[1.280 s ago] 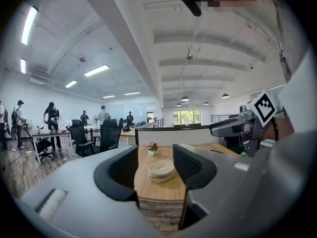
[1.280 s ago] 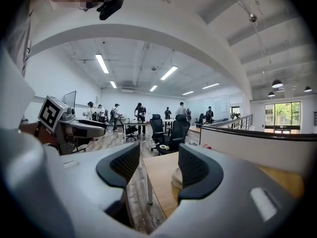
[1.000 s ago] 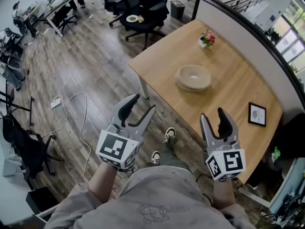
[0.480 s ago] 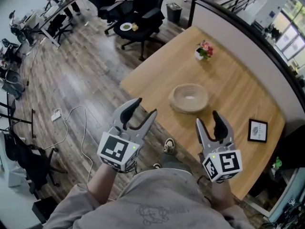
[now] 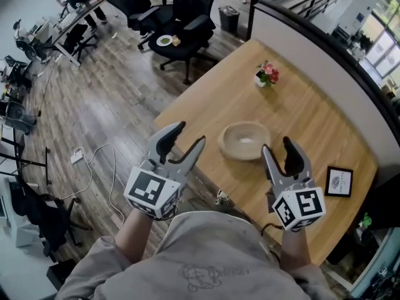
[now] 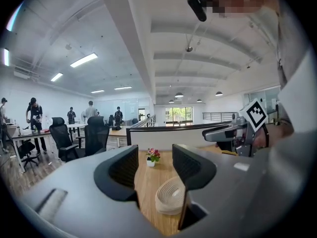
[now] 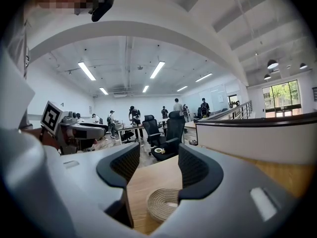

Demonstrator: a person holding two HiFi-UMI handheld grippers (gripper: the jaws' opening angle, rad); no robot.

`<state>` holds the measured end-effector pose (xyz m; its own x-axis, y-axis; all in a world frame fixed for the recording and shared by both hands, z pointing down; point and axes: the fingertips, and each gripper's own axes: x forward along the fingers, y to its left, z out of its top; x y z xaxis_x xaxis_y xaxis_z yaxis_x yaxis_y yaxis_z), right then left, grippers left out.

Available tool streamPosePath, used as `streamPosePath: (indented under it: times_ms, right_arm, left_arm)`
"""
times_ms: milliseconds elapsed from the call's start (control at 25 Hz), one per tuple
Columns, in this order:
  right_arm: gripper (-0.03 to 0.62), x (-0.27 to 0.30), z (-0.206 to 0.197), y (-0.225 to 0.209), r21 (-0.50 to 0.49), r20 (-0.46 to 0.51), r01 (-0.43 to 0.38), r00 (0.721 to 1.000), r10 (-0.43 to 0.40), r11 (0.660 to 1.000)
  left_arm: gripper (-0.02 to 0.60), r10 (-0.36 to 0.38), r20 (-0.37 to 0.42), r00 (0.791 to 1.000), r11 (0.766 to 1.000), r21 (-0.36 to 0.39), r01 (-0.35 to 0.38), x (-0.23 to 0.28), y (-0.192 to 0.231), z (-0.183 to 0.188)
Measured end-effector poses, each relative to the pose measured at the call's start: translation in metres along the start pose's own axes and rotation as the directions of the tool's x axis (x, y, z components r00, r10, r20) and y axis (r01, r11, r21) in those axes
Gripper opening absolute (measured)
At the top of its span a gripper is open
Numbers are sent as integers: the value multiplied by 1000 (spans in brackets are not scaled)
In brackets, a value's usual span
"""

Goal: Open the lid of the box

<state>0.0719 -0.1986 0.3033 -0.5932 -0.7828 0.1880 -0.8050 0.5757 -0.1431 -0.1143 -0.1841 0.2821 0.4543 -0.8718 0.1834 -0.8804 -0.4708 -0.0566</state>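
The round woven box (image 5: 244,140) is seen resting on the wooden table (image 5: 306,99), untouched, just ahead of the left gripper (image 5: 188,135) and right gripper (image 5: 279,147), whose jaws are held apart and empty.

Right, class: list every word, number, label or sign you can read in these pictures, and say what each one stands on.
No words or numbers can be read anywhere.
Picture frame: print inside, too small to read.
Shirt: faint printed design, too blurred to read.
Left gripper and right gripper: black-and-white square markers on their cubes, patterns only, no letters.
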Motion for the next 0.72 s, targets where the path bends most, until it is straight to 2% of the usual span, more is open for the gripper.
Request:
streamPosePath:
  times_ms: [240,440,600,720]
  right_arm:
    - [229,1,0,-4,64,1,9,1000,-9,998]
    - [229,4,1,0,68,5,51,999,-52,996]
    - [229,-2,6,3,73,8,111,994,-112,991]
    - [229,-1,2,8,71,-13,133,991,-132,989]
  left_arm:
    - [213,-32,-2,999,999,21,32,4,3,4]
    - [221,-126,44,991,992,11,125,3,5,8]
    - [221,-189,31,981,980,76,186,2,4,14]
    - [221,-211,6,977,975,67,211,2,7,11]
